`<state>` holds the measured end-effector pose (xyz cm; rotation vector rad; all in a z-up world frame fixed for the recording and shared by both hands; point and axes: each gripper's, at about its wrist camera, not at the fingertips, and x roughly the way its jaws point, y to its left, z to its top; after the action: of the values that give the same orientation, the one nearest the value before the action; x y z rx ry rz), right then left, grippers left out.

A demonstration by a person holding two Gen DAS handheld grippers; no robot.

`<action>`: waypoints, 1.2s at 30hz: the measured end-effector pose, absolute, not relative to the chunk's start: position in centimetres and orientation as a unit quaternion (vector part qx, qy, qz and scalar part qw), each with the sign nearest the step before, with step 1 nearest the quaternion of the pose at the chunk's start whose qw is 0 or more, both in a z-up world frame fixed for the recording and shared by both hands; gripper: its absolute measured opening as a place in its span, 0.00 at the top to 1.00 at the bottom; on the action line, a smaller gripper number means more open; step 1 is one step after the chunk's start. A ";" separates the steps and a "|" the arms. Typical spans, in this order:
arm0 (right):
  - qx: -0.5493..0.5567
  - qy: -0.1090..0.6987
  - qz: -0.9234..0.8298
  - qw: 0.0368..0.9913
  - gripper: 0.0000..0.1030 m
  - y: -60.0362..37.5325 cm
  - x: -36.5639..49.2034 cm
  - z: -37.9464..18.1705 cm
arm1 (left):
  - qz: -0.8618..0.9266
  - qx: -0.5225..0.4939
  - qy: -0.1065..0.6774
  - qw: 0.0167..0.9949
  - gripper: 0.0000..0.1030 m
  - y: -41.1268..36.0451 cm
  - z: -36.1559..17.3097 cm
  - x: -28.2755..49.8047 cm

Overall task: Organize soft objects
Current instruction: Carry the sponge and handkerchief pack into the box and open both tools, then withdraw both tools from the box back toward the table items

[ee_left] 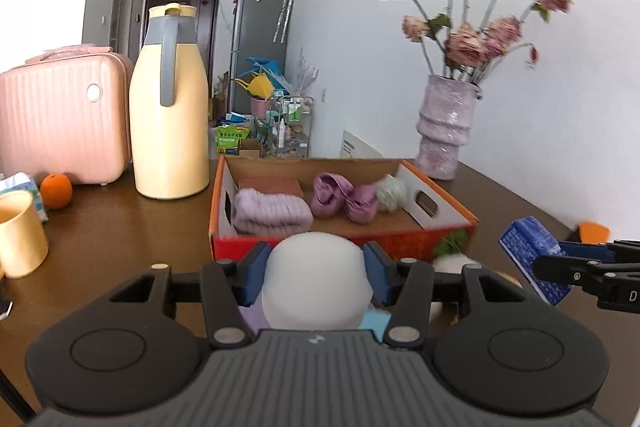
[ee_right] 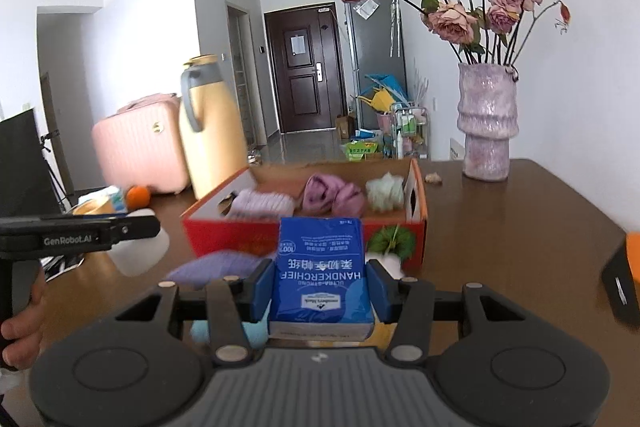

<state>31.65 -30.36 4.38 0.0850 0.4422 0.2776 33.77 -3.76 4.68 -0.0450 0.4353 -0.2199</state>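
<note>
The left hand-held gripper (ee_left: 316,269) clasps a soft white rounded object (ee_left: 316,279); the right hand-held gripper (ee_right: 320,287) grips a blue handkerchief-tissue pack (ee_right: 320,275), both before the open orange cardboard box (ee_left: 440,205).

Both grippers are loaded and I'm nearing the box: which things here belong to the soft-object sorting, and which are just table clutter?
Job:
- open cardboard box
- round white soft ball, in left gripper
- blue handkerchief tissue pack, in right gripper
- folded lilac knit, purple cloth bundle, white puff, all boxed

Clutter:
- cream thermos jug
- pink suitcase
- orange fruit
- lilac flower vase
</note>
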 end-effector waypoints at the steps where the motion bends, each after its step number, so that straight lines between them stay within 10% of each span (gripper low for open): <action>1: 0.040 0.217 0.138 0.965 0.53 -30.4 32.7 4.6 | -0.108 -0.026 0.217 0.970 0.49 -3.6 4.8 34.9; 17: -0.024 0.306 0.099 0.946 0.53 -28.1 55.3 2.5 | -0.064 0.036 0.286 0.955 0.48 -3.8 2.0 53.5; 36: 0.012 0.377 0.175 0.909 0.47 -21.3 57.8 0.8 | -0.070 0.028 0.310 0.948 0.23 -2.9 0.8 54.5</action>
<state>57.84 -21.31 0.83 0.0239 0.7781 0.3605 54.49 -2.93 0.77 0.0575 0.6321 -0.1420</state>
